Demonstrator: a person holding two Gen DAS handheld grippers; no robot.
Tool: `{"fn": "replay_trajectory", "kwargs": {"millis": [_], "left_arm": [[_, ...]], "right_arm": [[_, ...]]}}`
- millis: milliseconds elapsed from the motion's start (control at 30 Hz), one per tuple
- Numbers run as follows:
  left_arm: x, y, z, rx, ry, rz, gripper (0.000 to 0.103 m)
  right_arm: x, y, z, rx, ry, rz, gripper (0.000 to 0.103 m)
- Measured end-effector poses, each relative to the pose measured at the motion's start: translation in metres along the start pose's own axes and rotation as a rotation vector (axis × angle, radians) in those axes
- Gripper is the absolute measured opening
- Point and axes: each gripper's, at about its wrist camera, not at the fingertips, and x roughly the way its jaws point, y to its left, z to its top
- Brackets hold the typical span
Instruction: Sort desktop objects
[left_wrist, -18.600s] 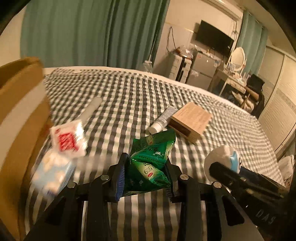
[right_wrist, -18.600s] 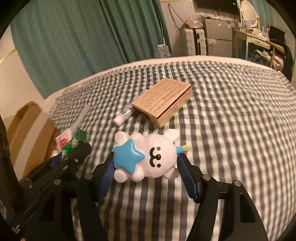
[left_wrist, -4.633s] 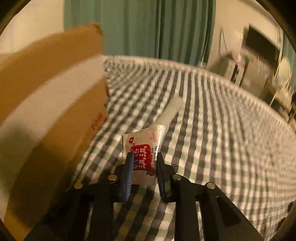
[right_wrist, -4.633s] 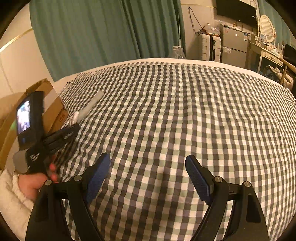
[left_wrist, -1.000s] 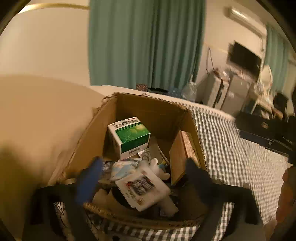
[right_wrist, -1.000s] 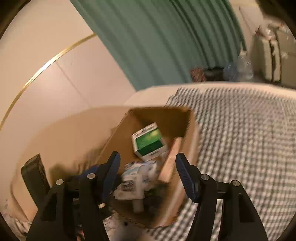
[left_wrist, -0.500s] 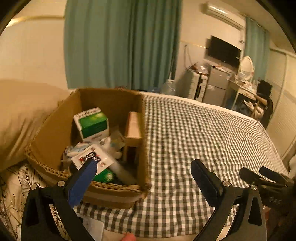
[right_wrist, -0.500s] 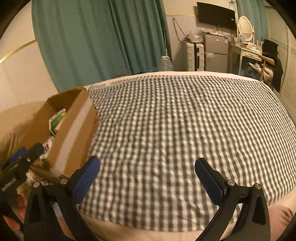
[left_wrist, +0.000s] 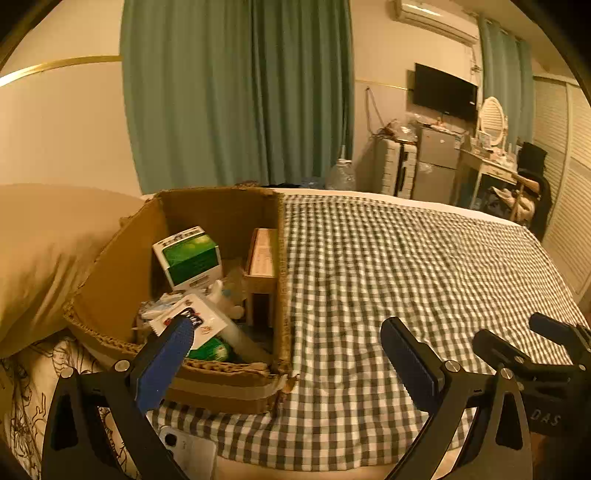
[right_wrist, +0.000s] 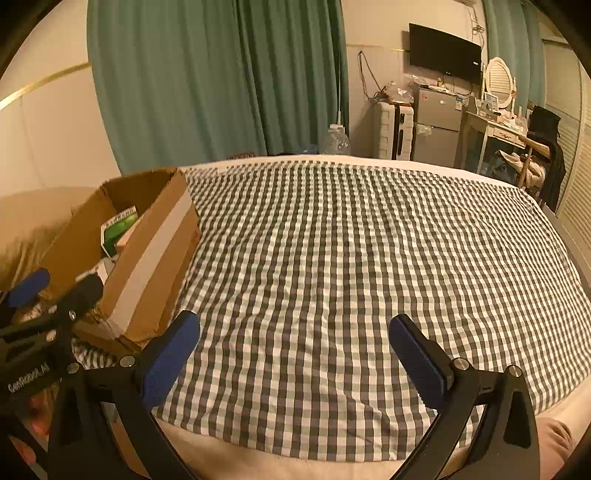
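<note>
An open cardboard box (left_wrist: 110, 266) stands at the left edge of the checked bed cover (left_wrist: 406, 266). Inside it lie a green-and-white carton (left_wrist: 188, 256), a brown box on end (left_wrist: 262, 258), a red-and-white sachet (left_wrist: 192, 321), a green packet (left_wrist: 210, 349) and a white tube (left_wrist: 240, 336). My left gripper (left_wrist: 284, 345) hangs open over the box's near right corner, with nothing between its fingers. My right gripper (right_wrist: 295, 341) stands wide open and empty above the bare cover, to the right of the cardboard box (right_wrist: 147, 258). The left gripper's fingertips (right_wrist: 29, 286) show at that view's left edge.
A tan pillow (left_wrist: 40, 240) lies left of the box. A white phone (left_wrist: 188, 450) rests at the bed's near edge below the box. Green curtains (left_wrist: 236, 92), a small fridge (left_wrist: 436, 166), a wall TV (left_wrist: 443, 92) and a dressing table (left_wrist: 491, 162) line the far side.
Both grippers have pulled back from the box and swung right toward the bed. The right gripper's jaws went from half open to wide. In the last half second hardly anything moved.
</note>
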Motion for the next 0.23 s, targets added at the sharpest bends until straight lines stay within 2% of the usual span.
{"fn": "replay_trajectory", "kwargs": {"millis": [133,233], "left_arm": [[-0.0018,0.0081,-0.0014,-0.035,-0.01,-0.021,0.103],[-0.005,0.0051,-0.0011,0.0,-0.034,0.0,0.103]], "right_arm": [[-0.0024,0.0052,-0.0015,-0.013,-0.006,0.001,0.102],[-0.0039,0.0062,-0.0012,-0.015,-0.006,-0.001,0.102]]}}
